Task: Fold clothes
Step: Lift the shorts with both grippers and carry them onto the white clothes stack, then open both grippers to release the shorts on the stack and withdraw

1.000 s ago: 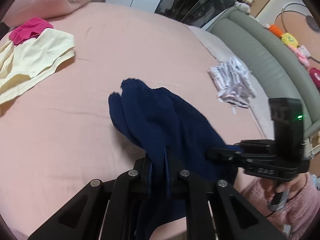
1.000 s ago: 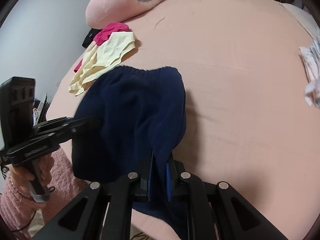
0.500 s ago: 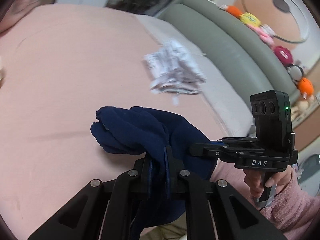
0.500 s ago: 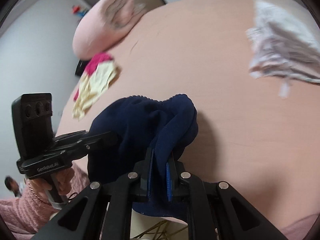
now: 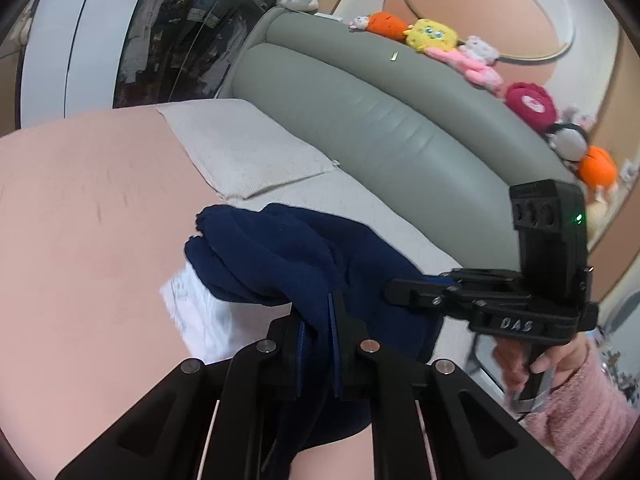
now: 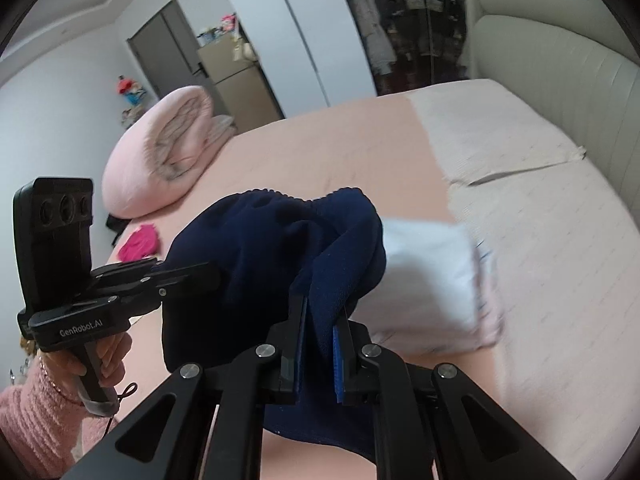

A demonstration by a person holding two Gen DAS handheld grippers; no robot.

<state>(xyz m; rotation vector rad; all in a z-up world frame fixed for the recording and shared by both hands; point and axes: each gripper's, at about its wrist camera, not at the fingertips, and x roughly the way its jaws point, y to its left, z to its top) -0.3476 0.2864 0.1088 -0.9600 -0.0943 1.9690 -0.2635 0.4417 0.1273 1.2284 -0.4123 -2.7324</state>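
Observation:
A folded navy blue garment (image 5: 280, 256) hangs bunched between both grippers, lifted above the pink bed. My left gripper (image 5: 318, 320) is shut on one edge of it. My right gripper (image 6: 320, 320) is shut on the other edge (image 6: 280, 248). Each gripper shows in the other's view: the right one (image 5: 404, 290) at the right of the left wrist view, the left one (image 6: 200, 274) at the left of the right wrist view. A folded white patterned garment (image 6: 432, 280) lies on the bed just beyond the navy one; it also shows in the left wrist view (image 5: 196, 308).
The pink bed (image 6: 320, 144) spreads ahead, with a beige cover (image 6: 540, 220) toward the grey padded headboard (image 5: 380, 128). Plush toys (image 5: 432, 34) line the headboard. A rolled pink quilt (image 6: 160, 148) and a magenta garment (image 6: 138, 242) lie at the far left.
Both grippers have carried the navy garment up and toward the headboard side, over the white patterned garment. The yellow and magenta clothes have dropped out of the left view.

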